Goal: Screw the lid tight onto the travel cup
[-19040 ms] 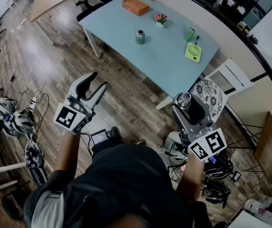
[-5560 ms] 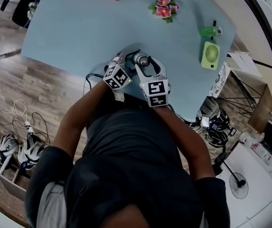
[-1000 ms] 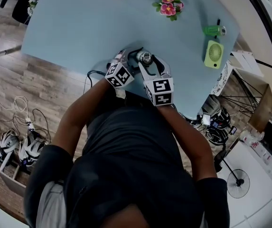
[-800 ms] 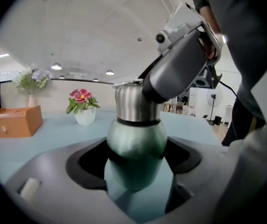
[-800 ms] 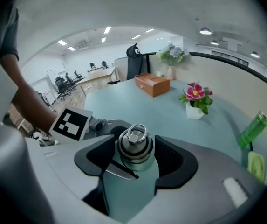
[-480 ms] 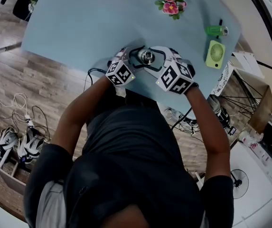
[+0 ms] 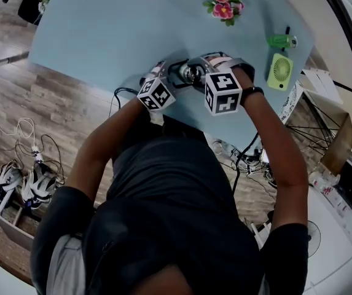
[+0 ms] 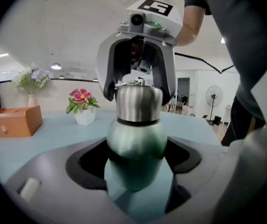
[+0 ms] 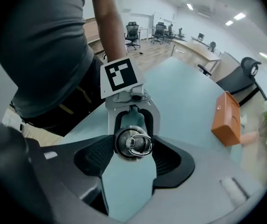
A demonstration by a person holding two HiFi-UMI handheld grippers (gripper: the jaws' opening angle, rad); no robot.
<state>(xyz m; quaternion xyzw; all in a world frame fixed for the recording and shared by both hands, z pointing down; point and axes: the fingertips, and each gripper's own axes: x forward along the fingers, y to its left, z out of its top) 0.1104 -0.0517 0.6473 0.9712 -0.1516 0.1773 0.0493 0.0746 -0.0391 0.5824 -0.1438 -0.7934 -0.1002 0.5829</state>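
Right gripper [image 7: 195, 72] has rolled round above the lid [image 9: 133, 143] since a second ago; jaws just closing in, lid between the pads, apparently not yet pinched; left gripper [image 8: 136, 164] clamps the travel cup [image 8: 135, 143] upright on the table [image 8: 54, 129]; next: pinch lid squarely, twist clockwise, cup body locked.

The travel cup [image 7: 190, 74] stands on the table [image 7: 102, 29] near its front edge, flowerpot [image 7: 224, 8] behind, fan [image 7: 279, 71] to the right.
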